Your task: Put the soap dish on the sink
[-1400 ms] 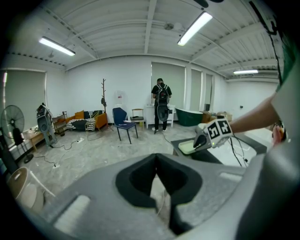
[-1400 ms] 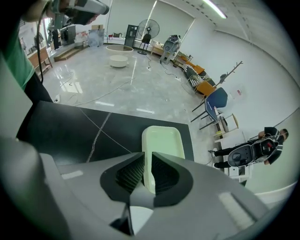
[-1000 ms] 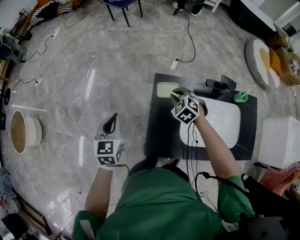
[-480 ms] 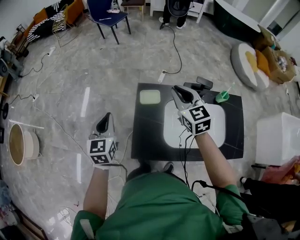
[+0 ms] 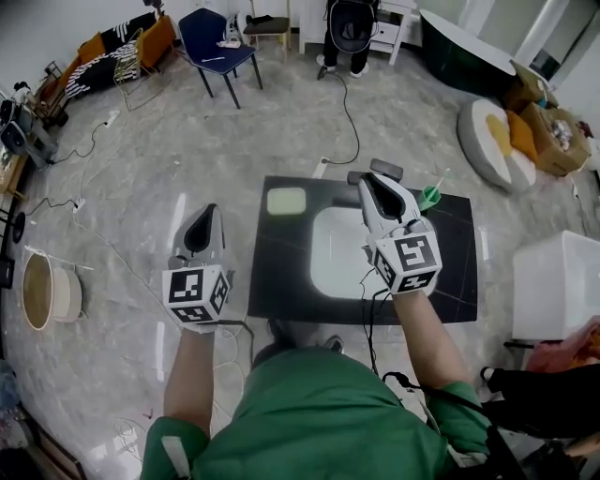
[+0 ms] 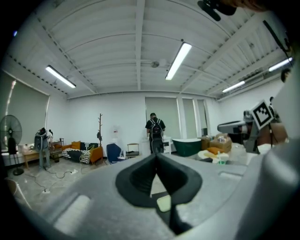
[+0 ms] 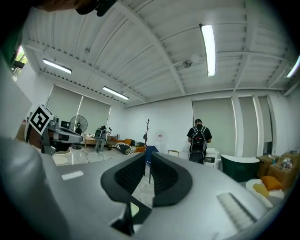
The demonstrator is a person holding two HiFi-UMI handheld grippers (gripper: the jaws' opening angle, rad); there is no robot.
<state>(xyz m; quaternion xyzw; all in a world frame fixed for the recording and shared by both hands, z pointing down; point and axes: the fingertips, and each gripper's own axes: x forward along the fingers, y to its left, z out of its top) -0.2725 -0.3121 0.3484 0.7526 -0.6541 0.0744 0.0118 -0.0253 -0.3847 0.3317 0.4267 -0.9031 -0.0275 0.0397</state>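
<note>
The pale green soap dish (image 5: 287, 201) lies on the far left corner of the black countertop (image 5: 277, 281), beside the white sink basin (image 5: 335, 255). My right gripper (image 5: 369, 180) hovers over the basin's far right edge, jaws together and holding nothing. Off the counter's left side, my left gripper (image 5: 207, 212) hangs over the floor, also shut and empty. Low between the jaws, the dish shows as a small green patch in the left gripper view (image 6: 164, 203) and in the right gripper view (image 7: 134, 208).
A green cup (image 5: 429, 197) with a toothbrush and a black faucet (image 5: 385, 169) stand at the counter's far edge. Cables cross the marble floor. A blue chair (image 5: 216, 35) and a person (image 5: 352, 23) are farther off, a white box (image 5: 553, 284) at right, a round basket (image 5: 42, 289) at left.
My right gripper has come off the soap dish and moved right, over the basin's far side. The dish stays on the counter corner. The left gripper has risen slightly.
</note>
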